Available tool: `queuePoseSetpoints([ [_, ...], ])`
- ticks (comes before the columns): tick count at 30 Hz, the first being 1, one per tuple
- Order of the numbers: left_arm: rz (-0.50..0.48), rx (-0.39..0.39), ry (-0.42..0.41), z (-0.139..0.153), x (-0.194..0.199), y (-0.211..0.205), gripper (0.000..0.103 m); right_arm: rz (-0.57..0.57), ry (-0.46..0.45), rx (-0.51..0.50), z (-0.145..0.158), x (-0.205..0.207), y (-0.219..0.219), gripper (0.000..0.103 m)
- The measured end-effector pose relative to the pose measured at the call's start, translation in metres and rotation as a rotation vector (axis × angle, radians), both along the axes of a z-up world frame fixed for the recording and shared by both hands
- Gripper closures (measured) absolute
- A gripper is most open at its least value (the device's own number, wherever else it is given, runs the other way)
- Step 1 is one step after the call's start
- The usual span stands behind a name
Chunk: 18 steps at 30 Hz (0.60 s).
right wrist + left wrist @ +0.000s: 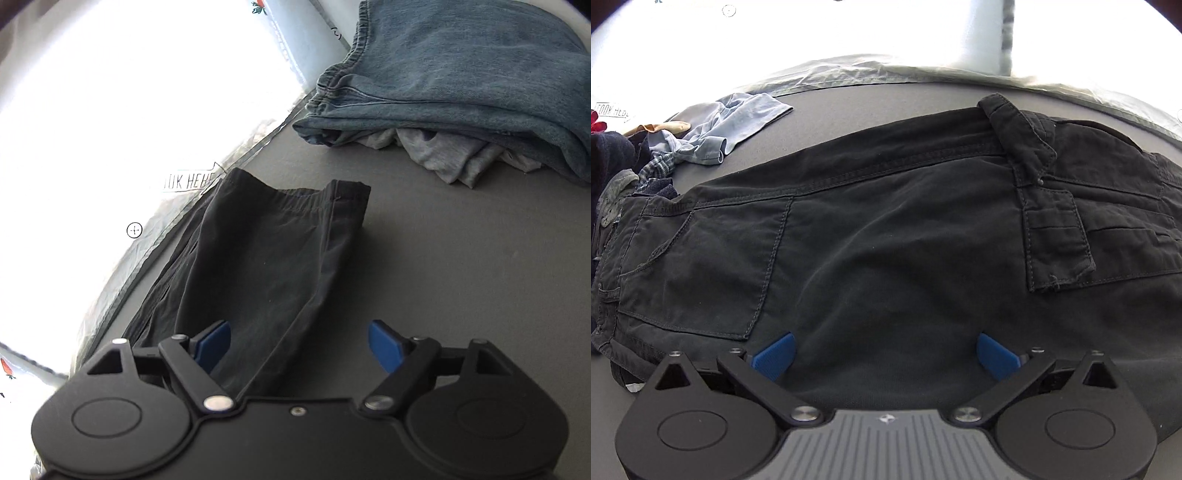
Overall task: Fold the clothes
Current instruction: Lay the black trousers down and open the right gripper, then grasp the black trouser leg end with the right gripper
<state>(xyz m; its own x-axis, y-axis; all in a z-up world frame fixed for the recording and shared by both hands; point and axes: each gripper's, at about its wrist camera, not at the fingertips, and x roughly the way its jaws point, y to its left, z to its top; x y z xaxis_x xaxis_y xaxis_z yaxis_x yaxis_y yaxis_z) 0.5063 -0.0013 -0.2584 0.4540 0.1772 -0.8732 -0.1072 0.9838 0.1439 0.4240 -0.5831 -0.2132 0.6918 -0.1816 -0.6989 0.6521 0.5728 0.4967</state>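
Closest in the left wrist view, the left gripper (885,355) shows a ribbed grey housing, two matte black round hubs with silver pivot screws, and angular black arms ending in flat blue pads (774,354). Its jaws stand spread wide with nothing pinched; they hang over dark cloth. That cloth is the black trousers (886,236), a soft, faintly brushed cotton weave with pale topstitched seams, a square patch pocket at the left and a narrow flap pocket at the right, lying broad across the grey table (871,107). Beyond them to the left sits a rumpled heap of clothes (713,129): thin pale-blue fabric, a checked piece, navy knit. Behind runs a creased, silvery sheet (849,72) along the table's far edge, then a glaring white backdrop.

In the right wrist view, the right gripper (300,349) has the same black hubs and blue pads, jaws spread apart and empty. One trouser leg (266,266) stretches away from under it, flat and smooth, ending in a stitched hem near the table's rim, close to the crinkled sheet. The tabletop is matte, even grey. Farther off, at the upper right, folded blue jeans (461,74) of faded denim with a gathered waistband rest on a crumpled light-grey jersey garment (443,151)
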Motion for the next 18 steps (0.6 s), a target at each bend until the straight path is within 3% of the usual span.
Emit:
queuePoseSetpoints([
  [2, -0.005, -0.018, 0.010, 0.000, 0.002, 0.003, 0.000, -0.054, -0.005, -0.032, -0.002, 0.013, -0.022, 0.027],
  [4, -0.007, -0.031, 0.025, -0.001, 0.005, 0.006, 0.000, -0.052, 0.015, -0.051, -0.004, 0.030, -0.037, 0.050],
  [5, -0.006, -0.035, 0.031, -0.001, 0.006, 0.006, 0.000, -0.032, 0.031, -0.059, -0.003, 0.039, -0.042, 0.073],
  [6, -0.003, -0.036, 0.033, -0.001, 0.007, 0.006, 0.000, -0.007, 0.052, -0.075, -0.001, 0.048, -0.044, 0.085],
  [9, 0.006, -0.043, 0.033, -0.001, 0.008, 0.006, 0.000, 0.088, 0.059, -0.155, 0.015, 0.069, -0.039, 0.091],
  [12, 0.006, -0.042, 0.031, -0.002, 0.008, 0.006, 0.000, 0.211, -0.055, -0.280, 0.060, 0.087, -0.019, 0.096],
  [18, 0.018, -0.050, 0.036, -0.001, 0.011, 0.006, 0.000, 0.372, -0.525, -0.278, 0.168, 0.094, -0.010, 0.097],
])
